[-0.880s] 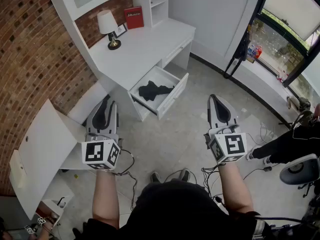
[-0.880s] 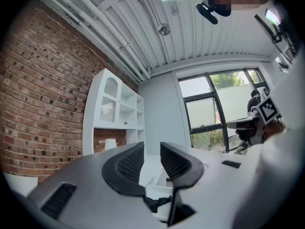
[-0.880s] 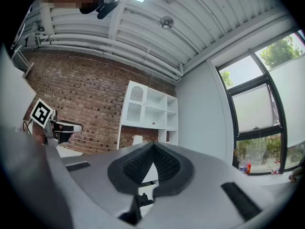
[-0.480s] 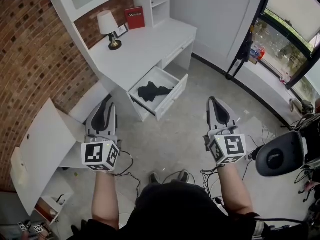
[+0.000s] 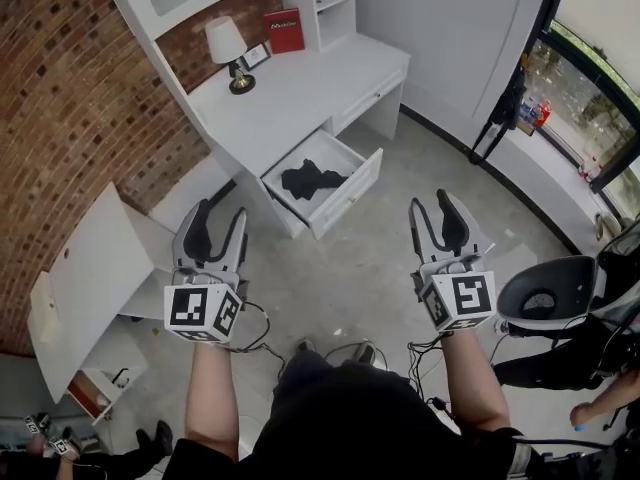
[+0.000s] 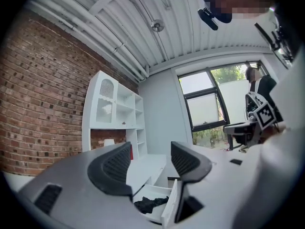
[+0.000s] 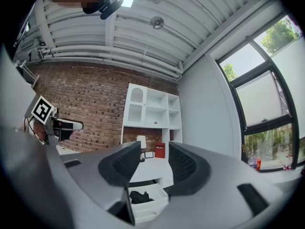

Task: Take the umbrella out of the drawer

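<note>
Two grippers are held level in front of the person, well apart from each other. Neither holds anything. The left gripper (image 5: 220, 214) has its jaws spread, and its own view shows only open air between the pads (image 6: 116, 164). The right gripper (image 5: 432, 204) also has its jaws wide apart and bare.

The umbrella (image 5: 312, 180), a black crumpled bundle, lies inside the drawer (image 5: 352, 190). The drawer stands pulled out from under the white desk (image 5: 300, 93). In the head view it sits ahead of both grippers and between their lines, somewhat nearer the left one, and well apart from either. No jaw touches the umbrella or the drawer.

In the left gripper view the umbrella (image 6: 150, 204) shows low in the gap between the jaws, far beyond them, with the drawer front (image 6: 169, 210) to its right. In the right gripper view the umbrella (image 7: 138, 197) shows below the gap, in the drawer (image 7: 151, 209).

A lamp (image 5: 227, 44) stands on the desk.
</note>
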A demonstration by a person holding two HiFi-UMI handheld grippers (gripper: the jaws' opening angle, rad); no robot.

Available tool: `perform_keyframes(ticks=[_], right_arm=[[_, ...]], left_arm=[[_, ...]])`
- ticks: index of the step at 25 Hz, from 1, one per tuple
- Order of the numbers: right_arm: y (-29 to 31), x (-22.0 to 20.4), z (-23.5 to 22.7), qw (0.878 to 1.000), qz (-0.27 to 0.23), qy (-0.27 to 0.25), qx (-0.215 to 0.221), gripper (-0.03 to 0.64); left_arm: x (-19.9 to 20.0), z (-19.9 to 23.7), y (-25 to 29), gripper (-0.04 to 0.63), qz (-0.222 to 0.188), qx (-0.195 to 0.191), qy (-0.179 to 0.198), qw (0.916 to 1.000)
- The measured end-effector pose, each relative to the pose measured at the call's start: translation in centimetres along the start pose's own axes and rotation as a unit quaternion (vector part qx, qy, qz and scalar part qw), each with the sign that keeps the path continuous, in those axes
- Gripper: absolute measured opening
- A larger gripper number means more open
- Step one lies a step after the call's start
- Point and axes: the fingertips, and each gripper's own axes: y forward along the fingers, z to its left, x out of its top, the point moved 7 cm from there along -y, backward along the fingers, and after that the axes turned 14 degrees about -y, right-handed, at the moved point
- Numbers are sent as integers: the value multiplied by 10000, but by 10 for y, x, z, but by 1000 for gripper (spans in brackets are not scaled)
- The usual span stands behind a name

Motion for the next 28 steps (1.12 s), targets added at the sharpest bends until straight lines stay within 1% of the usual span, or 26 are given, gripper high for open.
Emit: perform_keyframes(ticks=[4,8,11,14,18,22,25,28], right_arm=[[7,-7,-8,9998,-27,101,172,167],[14,-15,-10,9996,-16,117,242,167],[26,-19,-12,9995,3,99,301,167],[42,-25,-14,9997,56,93,237,167],[76,-32,-13,9998,181,62,107,167],[125,-37,-10,9994,323,94,-30,166],[165,-42,-4,9990,440,38,-116,167],[200,-52,4,9980,573,97,-235,167]], left_arm=[[-5,-11,1,252,151,64,105,9998],[-14,-7,5,253,297,97,185,9993],[-21,-1,20,253,370,81,216,9990],[-30,11,43,252,439,-23,206,9988],[-40,39,78,253,515,-144,180,9984],[-45,78,125,252,604,-221,97,9979],[-51,106,159,252,698,-372,67,9968],[-66,133,191,252,903,-579,65,9942]])
